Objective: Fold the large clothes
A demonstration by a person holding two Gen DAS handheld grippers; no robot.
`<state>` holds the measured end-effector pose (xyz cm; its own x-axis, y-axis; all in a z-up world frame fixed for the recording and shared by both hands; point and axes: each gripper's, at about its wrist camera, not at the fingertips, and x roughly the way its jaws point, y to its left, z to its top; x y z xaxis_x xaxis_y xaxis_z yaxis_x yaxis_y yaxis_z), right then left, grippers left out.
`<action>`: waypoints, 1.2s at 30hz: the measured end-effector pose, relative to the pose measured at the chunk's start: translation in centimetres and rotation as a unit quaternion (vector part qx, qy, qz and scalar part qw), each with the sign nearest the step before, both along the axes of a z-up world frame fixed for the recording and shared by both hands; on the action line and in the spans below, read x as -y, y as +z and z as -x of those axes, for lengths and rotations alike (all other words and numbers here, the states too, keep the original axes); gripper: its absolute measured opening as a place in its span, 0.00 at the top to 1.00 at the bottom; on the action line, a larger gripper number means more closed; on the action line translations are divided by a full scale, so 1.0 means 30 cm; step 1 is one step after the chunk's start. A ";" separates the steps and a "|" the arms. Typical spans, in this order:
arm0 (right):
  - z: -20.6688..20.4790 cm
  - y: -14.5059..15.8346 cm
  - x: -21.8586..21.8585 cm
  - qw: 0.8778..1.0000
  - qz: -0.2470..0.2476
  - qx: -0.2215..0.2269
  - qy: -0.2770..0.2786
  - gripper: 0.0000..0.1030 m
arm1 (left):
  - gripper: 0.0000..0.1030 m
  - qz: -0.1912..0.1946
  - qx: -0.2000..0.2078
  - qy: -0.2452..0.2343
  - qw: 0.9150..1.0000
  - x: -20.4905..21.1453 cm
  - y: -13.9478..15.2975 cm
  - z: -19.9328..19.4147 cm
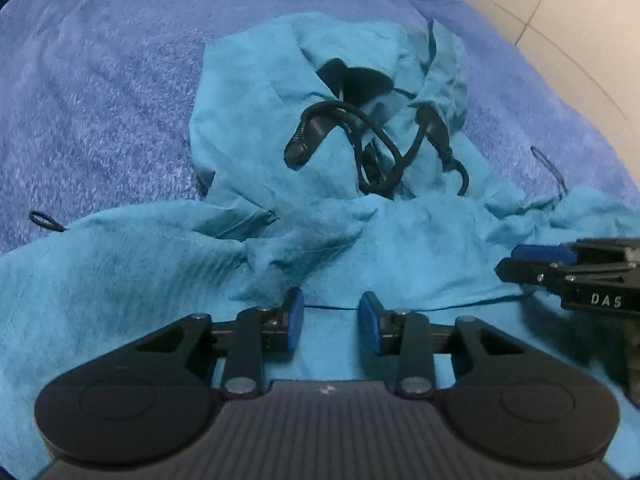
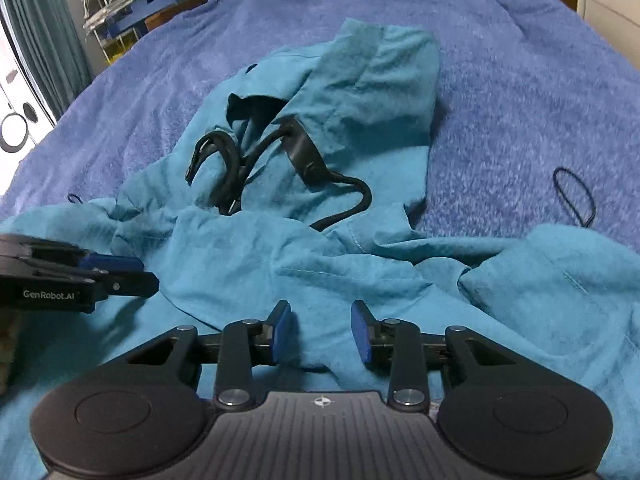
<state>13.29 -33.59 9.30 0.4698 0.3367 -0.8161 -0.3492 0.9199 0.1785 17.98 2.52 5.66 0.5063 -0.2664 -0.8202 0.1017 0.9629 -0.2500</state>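
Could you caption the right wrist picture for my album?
Open right gripper hovers over crumpled teal hooded garment on blue blanket.

Both wrist cams sit low and close over the near hem, facing the far hood (image 1: 320, 92). Views overlap there, each catching the other gripper.

Right gripper (image 2: 320, 324), jaws apart, hovers over the crumpled teal hoodie (image 2: 340, 240) on a blue blanket (image 2: 520, 80).

Bed under a blue fleece blanket (image 2: 520, 80), pale tiled floor (image 1: 560, 12) beside it, teal curtain (image 2: 44, 28), cluttered blue shelving (image 2: 132, 4) behind, dim indoor light
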 end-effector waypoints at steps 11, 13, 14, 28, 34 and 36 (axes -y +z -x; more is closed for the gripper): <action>-0.175 0.181 0.145 0.987 -0.150 0.006 -0.051 0.34 | 0.56 0.073 0.058 -0.008 0.996 -0.119 0.210 -0.082; -0.261 0.168 0.172 0.982 -0.176 -0.002 -0.072 0.34 | 0.56 0.069 0.059 0.009 0.996 -0.151 0.209 -0.144; -0.304 0.154 0.187 0.978 -0.193 -0.010 -0.083 0.34 | 0.56 0.067 0.058 0.016 0.996 -0.167 0.206 -0.171; -0.734 -0.044 0.224 0.960 -0.252 -0.012 -0.123 0.30 | 0.44 0.118 0.011 0.073 0.990 -0.354 -0.014 -0.603; -0.850 -0.133 0.168 0.955 -0.272 -0.031 -0.113 0.40 | 0.38 0.082 0.036 0.096 0.991 -0.346 -0.066 -0.703; -0.883 -0.161 0.139 0.955 -0.273 -0.039 -0.111 0.59 | 0.36 0.087 0.029 0.092 0.992 -0.337 -0.088 -0.737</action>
<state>39.77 -37.76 4.47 0.5247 0.6204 -0.5830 -0.1221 0.7326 0.6697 40.09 12.63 3.03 0.6041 -0.3009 -0.7380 -0.0523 0.9090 -0.4134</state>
